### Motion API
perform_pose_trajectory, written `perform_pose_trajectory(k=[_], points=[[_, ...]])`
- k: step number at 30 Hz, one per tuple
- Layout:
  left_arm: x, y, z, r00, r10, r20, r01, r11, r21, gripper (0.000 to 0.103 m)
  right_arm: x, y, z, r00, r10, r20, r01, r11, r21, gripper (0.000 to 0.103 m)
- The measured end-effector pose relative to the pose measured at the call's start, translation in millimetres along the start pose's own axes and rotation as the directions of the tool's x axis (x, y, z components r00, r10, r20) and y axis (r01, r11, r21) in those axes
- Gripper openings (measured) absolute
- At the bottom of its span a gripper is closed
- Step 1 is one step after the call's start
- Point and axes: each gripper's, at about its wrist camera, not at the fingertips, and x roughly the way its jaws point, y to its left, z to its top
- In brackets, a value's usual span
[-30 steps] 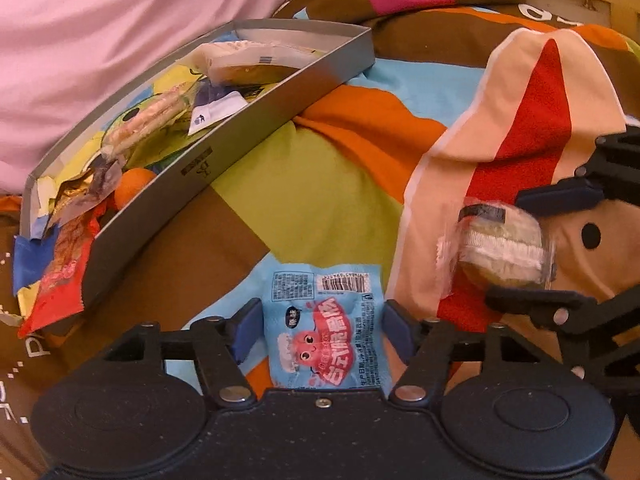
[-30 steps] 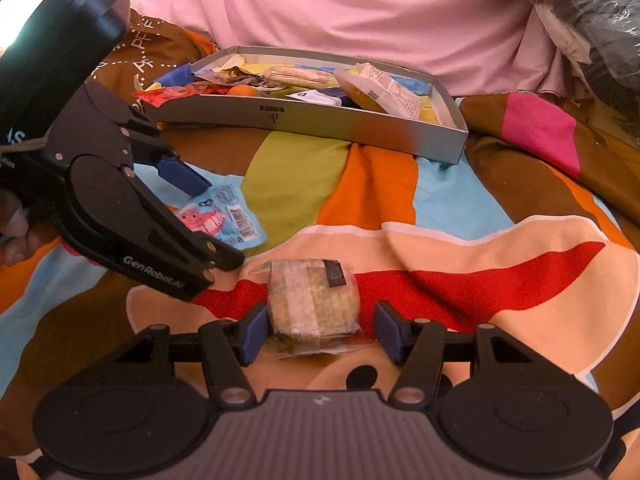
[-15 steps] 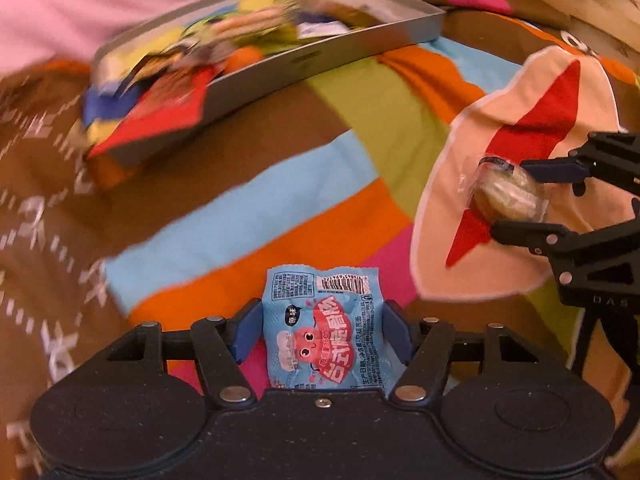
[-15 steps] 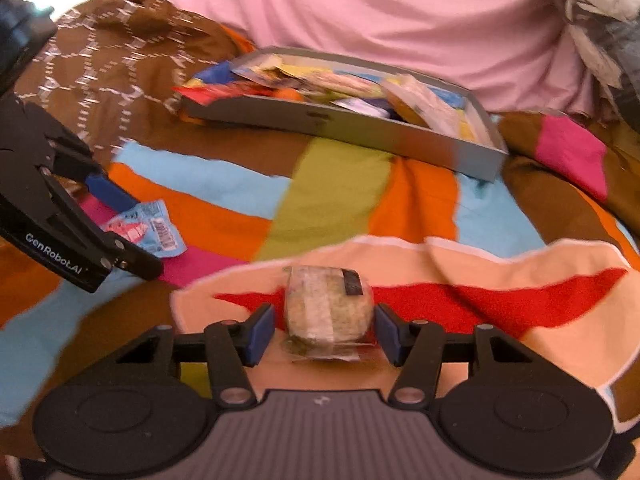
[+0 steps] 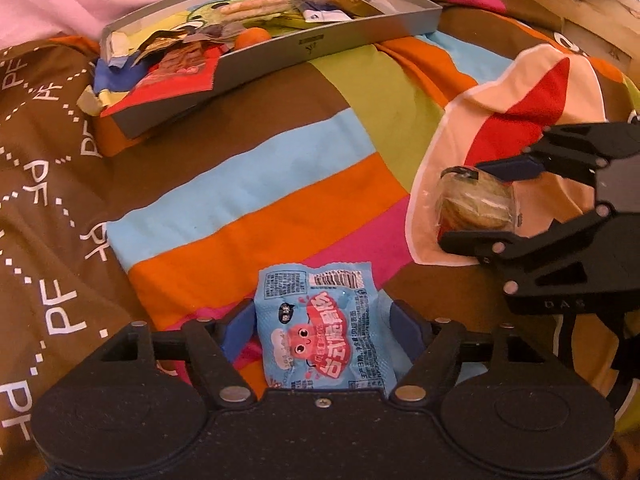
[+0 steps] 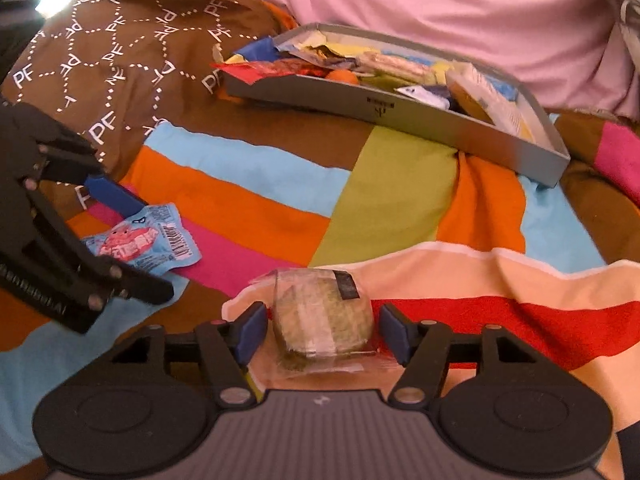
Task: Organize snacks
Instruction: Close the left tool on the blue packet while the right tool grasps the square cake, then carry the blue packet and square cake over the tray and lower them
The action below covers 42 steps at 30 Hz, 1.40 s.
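two snacks are out of the grey tray [image 5: 332,42] at this moment, one in each pair of tongs, and both sit well short of it over the striped bedspread [image 5: 280,184]. the left tongs [image 5: 320,330] pinch a blue packet [image 5: 324,336] with a red cartoon on it, pads against both of its sides, the packet standing up between them. the right tongs [image 6: 322,328] bracket a round cake in clear wrap [image 6: 324,312]; its blue pads sit just beside the wrapper, and i cannot tell for sure that they press on it, though the cake looks lifted rather than lying flat.

much of the job looks done: the tray already holds a heap of wrappers, a long biscuit pack, a red packet [image 5: 176,76] hanging over one end and a small orange thing [image 5: 251,37]. no other loose snack shows on the bedspread, so my guess is these two are among the last, and what is left is carrying them over and dropping them in.

the left wrist view shows the right tongs [image 5: 476,204] from the side, with the cake [image 5: 476,204] between an upper blue pad and a lower black finger. the right wrist view shows the left tongs [image 6: 132,236] side-on and the blue packet [image 6: 144,242] poking past them, plus the tray's [image 6: 400,112] far end, where a pale bag leans on the wall, and the pink cloth [image 6: 440,12] behind.
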Motion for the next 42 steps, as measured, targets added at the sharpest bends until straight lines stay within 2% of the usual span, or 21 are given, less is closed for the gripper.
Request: perform_pose_trajectory(k=[4,6,9,12,14,24,31,42], points=[[1.9,-2.6,0.5,1.000,0.009,0.001,-0.009,0.999,0.031,0.079,-0.4,2.9,-1.9,1.000,-0.012,0.001,0.012,1.000,-0.003,0.067],[2.2,-0.7,0.8,1.000,0.000,-0.002,0.000,1.000,0.026,0.078,-1.5,5.3,-1.8,1.000,-0.018,0.001,0.018,1.000,-0.007,0.064],[2.3,-0.7,1.8,1.000,-0.003,-0.004,0.003,0.999,0.032,0.074,-3.0,10.6,-0.9,1.000,-0.026,0.003,0.026,0.999,-0.024,0.058],[0.7,-3.3,2.5,1.000,0.006,-0.005,-0.006,0.999,0.037,0.067,-3.5,14.6,-0.2,0.999,-0.045,0.003,0.045,0.998,-0.043,0.057],[-0.5,-4.1,2.0,1.000,0.011,-0.004,-0.010,0.999,0.037,0.067,-4.0,15.7,-0.3,0.999,-0.052,0.004,0.053,0.998,-0.040,0.057],[-3.7,2.0,3.7,1.000,-0.002,0.000,0.002,1.000,-0.021,0.063,-4.2,20.0,-1.0,0.997,-0.082,0.008,0.082,0.996,-0.040,0.057],[-6.9,2.6,4.9,0.999,-0.033,0.007,0.033,0.998,-0.045,0.063,-9.1,24.8,-3.7,0.993,-0.113,0.019,0.113,0.994,0.003,0.056],[-20.4,11.0,11.7,0.995,-0.047,0.091,0.058,0.991,-0.120,0.063,-10.2,27.9,-7.7,0.992,-0.123,0.034,0.123,0.992,0.004,0.056]])
